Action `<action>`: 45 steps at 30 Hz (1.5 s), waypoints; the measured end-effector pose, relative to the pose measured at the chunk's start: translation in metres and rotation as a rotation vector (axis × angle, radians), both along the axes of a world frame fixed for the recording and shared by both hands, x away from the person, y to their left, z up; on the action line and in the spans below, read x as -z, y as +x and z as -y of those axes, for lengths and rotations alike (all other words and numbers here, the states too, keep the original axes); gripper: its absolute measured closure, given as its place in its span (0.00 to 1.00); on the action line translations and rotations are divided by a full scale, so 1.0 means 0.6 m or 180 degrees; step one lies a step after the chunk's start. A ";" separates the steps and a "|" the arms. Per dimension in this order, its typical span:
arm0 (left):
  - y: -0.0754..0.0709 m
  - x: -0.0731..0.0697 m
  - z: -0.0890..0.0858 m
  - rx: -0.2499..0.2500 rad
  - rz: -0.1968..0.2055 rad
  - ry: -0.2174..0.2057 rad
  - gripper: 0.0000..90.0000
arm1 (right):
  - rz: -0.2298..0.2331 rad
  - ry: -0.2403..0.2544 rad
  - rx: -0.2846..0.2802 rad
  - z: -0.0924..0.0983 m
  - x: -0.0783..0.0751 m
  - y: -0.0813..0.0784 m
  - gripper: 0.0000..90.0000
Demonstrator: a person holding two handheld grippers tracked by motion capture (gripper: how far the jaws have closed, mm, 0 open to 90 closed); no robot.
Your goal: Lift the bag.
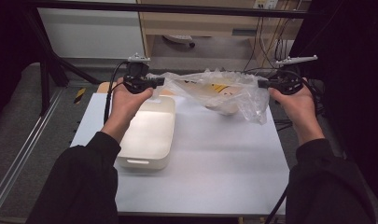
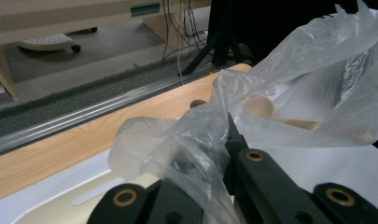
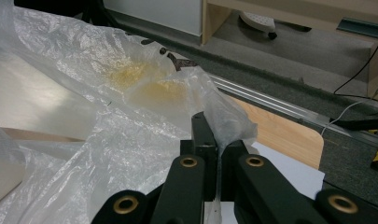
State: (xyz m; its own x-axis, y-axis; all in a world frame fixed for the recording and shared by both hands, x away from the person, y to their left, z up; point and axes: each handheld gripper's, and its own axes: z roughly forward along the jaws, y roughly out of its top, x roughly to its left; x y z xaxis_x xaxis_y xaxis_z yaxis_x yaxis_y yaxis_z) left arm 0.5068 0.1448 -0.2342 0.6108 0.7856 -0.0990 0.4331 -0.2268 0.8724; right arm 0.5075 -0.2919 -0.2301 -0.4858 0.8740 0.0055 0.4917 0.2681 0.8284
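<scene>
Overhead, plastic bag [image 1: 214, 91] stretched between both grippers, left gripper view reveals wooden pieces [image 2: 259, 106] inside

Clear, crinkled plastic bag [image 1: 224, 91] with yellow-and-black print showing through and a pale yellowish patch inside. White worktop [image 1: 224, 158] edged in light wood grain, carrying a cream-white tray [image 1: 147, 135]. Black hand-held grippers, left [image 1: 159, 82] and right [image 1: 261, 83], with brass-coloured rivets; black sleeves [image 1: 79, 182].

Left tongs [image 1: 161, 82], right tongs [image 1: 261, 83]: both clamped, raised.
</scene>
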 end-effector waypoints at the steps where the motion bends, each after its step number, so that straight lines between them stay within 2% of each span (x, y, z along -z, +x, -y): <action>1: 0.001 -0.001 0.000 -0.0008 0.0010 0.0004 1.00 | 0.0005 0.0011 0.0015 -0.001 -0.002 0.004 1.00; 7: 0.015 -0.004 0.001 -0.0089 0.0052 -0.0020 1.00 | 0.0028 -0.0005 0.0102 -0.005 -0.016 0.027 1.00; 10: 0.023 -0.005 0.002 -0.0133 0.0064 -0.0064 1.00 | 0.0050 0.0029 0.0119 -0.008 -0.022 0.033 1.00; 14: 0.029 -0.003 -0.002 -0.0162 0.0076 -0.0056 1.00 | 0.0055 0.0057 0.0106 -0.008 -0.025 0.038 1.00; 19: 0.030 -0.002 -0.005 -0.0202 0.0098 -0.0047 1.00 | 0.0066 0.0135 0.0111 -0.009 -0.026 0.041 1.00; 24: 0.029 -0.007 -0.015 -0.0314 0.0184 -0.0054 1.00 | 0.0086 0.0115 0.0100 -0.021 -0.028 0.043 1.00; 28: 0.027 -0.009 -0.026 -0.0412 0.0251 -0.0126 1.00 | 0.0129 0.0060 0.0051 -0.040 -0.032 0.046 1.00; 33: 0.025 0.009 -0.026 -0.0377 0.0157 0.0051 1.00 | 0.0106 -0.0008 0.0086 -0.048 -0.031 0.053 1.00; 35: 0.026 0.018 -0.027 -0.0350 0.0074 0.0121 1.00 | 0.0111 -0.0034 0.0083 -0.050 -0.032 0.052 1.00; 36: 0.026 0.022 -0.028 -0.0381 0.0066 0.0120 1.00 | 0.0108 -0.0035 0.0081 -0.049 -0.032 0.051 1.00; 38: 0.023 0.028 -0.030 -0.0452 0.0073 0.0035 1.00 | 0.0122 -0.0018 0.0051 -0.050 -0.033 0.049 1.00; 39: 0.022 0.032 -0.029 -0.0439 0.0035 0.0044 1.00 | 0.0124 -0.0035 0.0044 -0.053 -0.033 0.047 1.00; 41: 0.016 0.041 -0.026 -0.0357 -0.0046 0.0112 1.00 | 0.0108 -0.0200 0.0017 -0.057 -0.031 0.043 1.00; 42: 0.011 0.046 -0.027 -0.0354 -0.0042 0.0143 1.00 | 0.0097 -0.0235 0.0003 -0.057 -0.028 0.040 1.00; 45: -0.007 0.056 -0.032 -0.0248 -0.0083 0.0069 1.00 | 0.0084 -0.0187 -0.0040 -0.048 -0.020 0.028 1.00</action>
State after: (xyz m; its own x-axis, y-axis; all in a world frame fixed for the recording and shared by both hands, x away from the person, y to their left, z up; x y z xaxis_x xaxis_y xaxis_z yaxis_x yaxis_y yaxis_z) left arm 0.5025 0.1638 -0.2677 0.5451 0.8328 -0.0966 0.4727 -0.2102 0.8558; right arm 0.5243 -0.2632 -0.2182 -0.4961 0.8663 -0.0586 0.4661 0.3227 0.8238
